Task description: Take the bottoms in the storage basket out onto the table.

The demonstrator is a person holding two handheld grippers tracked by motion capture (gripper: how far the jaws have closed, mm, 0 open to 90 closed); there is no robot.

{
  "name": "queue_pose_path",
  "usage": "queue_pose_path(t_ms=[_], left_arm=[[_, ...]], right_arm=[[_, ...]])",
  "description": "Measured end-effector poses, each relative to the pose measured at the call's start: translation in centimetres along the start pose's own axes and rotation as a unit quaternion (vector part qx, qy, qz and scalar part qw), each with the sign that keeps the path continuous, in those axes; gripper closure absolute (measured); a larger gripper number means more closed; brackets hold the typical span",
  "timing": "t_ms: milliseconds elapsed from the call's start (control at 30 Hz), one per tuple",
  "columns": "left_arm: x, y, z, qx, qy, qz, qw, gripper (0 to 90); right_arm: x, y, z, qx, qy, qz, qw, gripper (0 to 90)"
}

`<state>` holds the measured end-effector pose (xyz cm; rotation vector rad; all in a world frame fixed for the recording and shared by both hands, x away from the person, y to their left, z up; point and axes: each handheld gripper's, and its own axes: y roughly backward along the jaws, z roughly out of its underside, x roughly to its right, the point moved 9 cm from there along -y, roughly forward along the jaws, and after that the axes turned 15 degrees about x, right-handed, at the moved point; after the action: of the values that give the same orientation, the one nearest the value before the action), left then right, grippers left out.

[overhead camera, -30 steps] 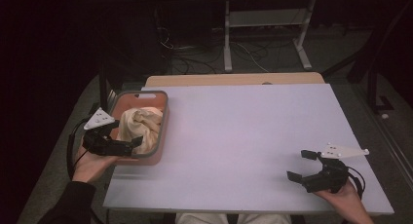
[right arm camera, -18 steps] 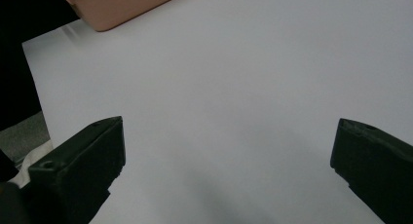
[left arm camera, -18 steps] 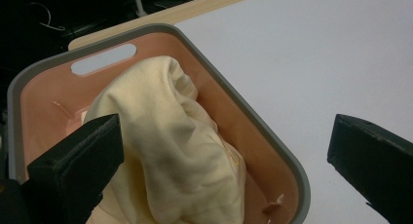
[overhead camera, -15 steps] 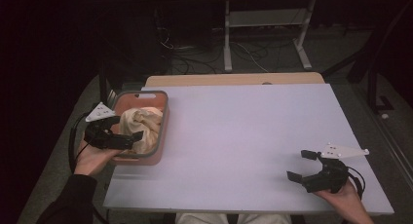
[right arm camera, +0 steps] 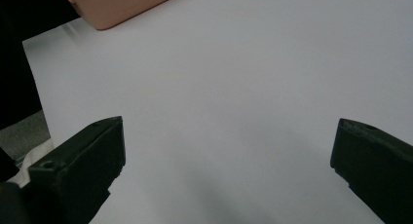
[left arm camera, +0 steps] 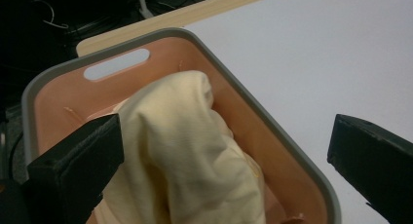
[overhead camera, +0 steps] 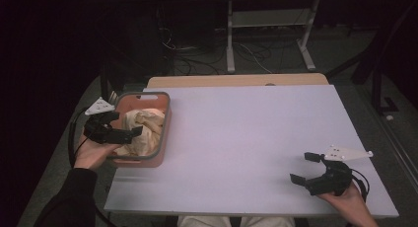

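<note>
Reaching my left gripper (overhead camera: 129, 133), jaws wide, over the cream cloth (overhead camera: 143, 131) bunched in the pink basket (overhead camera: 165, 119) at the table's 9 o'clock edge; nothing gripped yet. Grasp and lift-out remain, I judge. My right gripper (overhead camera: 306, 168) idles wide open at 5 o'clock.

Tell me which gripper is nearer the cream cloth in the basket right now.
Left. The left gripper is over the basket, its open jaws at the cream cloth. The right gripper is open above the bare table near its front right corner, far from the cloth.
</note>
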<state>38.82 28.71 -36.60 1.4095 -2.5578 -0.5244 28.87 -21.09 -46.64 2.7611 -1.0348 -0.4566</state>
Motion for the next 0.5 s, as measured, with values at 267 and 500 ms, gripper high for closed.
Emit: queue_pose_path(t_ms=[267,500], left_arm=[[-1.4,-0.5,0.5,-0.004,0.017,-0.005,0.9998,0.0],[-2.5,-0.9,1.1,-0.002,0.036,-0.012,0.9993,0.0]], right_arm=[[0.0,0.0,0.0,0.0,0.0,0.0,1.0,0.0],[0.1,0.0,0.0,0.0,-0.001,0.001,1.0,0.0]])
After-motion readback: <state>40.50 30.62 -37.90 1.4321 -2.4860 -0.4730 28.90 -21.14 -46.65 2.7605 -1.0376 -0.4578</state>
